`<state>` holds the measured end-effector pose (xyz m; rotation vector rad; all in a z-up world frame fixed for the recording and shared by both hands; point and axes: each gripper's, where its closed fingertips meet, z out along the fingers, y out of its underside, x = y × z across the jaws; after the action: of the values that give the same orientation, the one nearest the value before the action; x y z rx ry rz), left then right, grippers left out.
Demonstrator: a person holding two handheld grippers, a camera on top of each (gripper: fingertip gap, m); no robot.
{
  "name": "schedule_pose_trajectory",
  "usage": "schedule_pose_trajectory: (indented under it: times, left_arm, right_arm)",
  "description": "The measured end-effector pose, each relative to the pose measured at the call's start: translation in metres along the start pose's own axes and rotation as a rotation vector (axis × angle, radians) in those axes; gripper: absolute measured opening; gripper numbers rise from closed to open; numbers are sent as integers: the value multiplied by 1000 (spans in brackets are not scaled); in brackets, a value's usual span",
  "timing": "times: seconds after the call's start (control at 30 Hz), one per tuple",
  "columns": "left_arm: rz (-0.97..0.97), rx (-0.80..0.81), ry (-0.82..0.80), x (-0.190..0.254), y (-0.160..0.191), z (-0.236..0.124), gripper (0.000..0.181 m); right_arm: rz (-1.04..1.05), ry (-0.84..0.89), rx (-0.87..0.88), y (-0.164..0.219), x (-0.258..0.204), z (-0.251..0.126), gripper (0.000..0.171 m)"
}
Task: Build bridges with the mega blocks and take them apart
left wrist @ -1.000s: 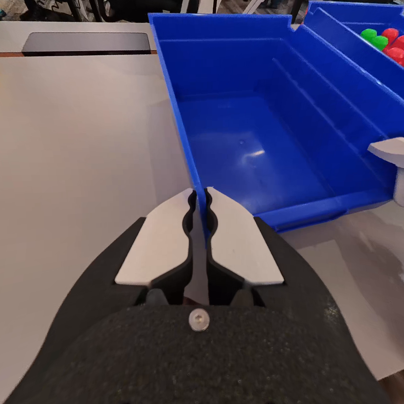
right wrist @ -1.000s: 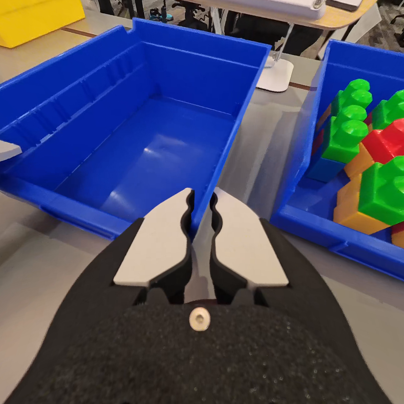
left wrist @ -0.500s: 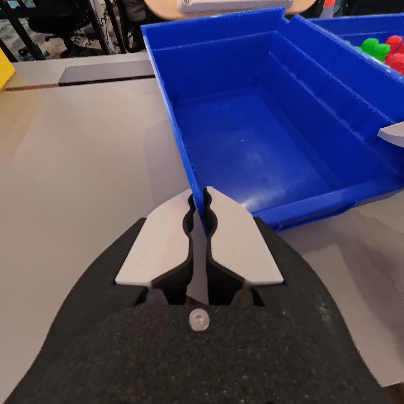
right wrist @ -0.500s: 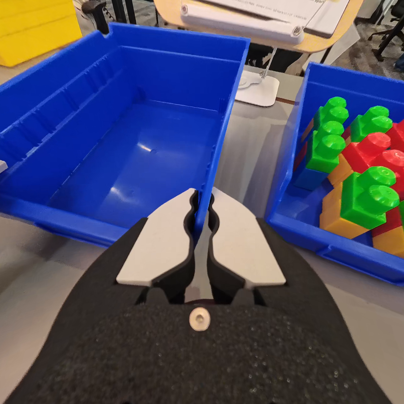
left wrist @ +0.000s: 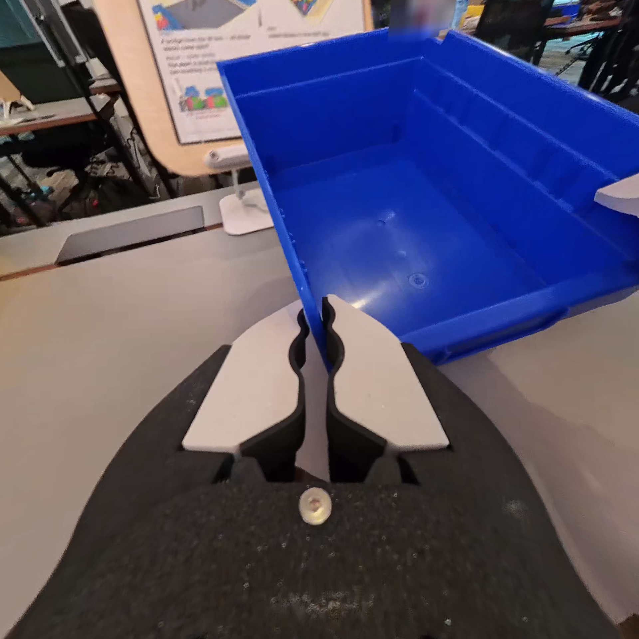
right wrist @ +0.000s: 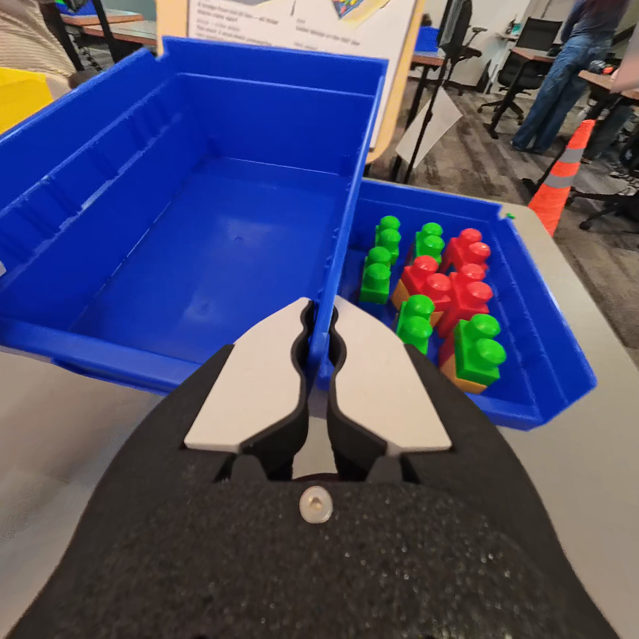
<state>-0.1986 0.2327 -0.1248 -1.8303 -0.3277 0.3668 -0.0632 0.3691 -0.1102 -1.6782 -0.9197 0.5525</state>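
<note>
On the left, the left gripper (left wrist: 316, 311) is clamping its jaws onto the near end of the left side wall of the empty blue bin (left wrist: 432, 114), one finger outside the wall and one inside. The grey table (left wrist: 121, 328) is stretching away to the left of it, and a white-based stand (left wrist: 242, 218) carrying an instruction sheet is standing at the far edge.

Moving right, the bin's bare floor is showing nothing inside it, and the bin appears to be tilting and riding partly above its neighbour rather than sitting flat.

Further right, the right gripper (right wrist: 323, 307) is pinching the near end of the bin's right side wall in the same way, so both tongs are closed on the one bin.

Just right of that wall, the second blue bin (right wrist: 553, 345) is sitting on the table and holding the mega blocks (right wrist: 449, 294), green, red and orange ones lying loose or in small stacks.

As a judgement, the building is not yet begun: no bridge is standing anywhere in view, and both building and taking apart are still waiting.
</note>
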Motion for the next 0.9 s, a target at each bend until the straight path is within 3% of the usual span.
schedule_pose_trajectory:
  times: [0.27,0.43,0.73,0.9]
  left_arm:
    - [16,79,65,50,-36,8,6]
    - [24,107,197,119,-53,19,6]
    - [37,91,509,299,-55,29,6]
    - [73,33,604,368,-33,32,7]
  right_arm:
    - [15,89,50,-24,53,-35,5]
    - [42,210,54,-21,117,-77,5]
    - [109,524,-36,37,248,-194,5]
    - [171,605,-114,82,291,-228,5]
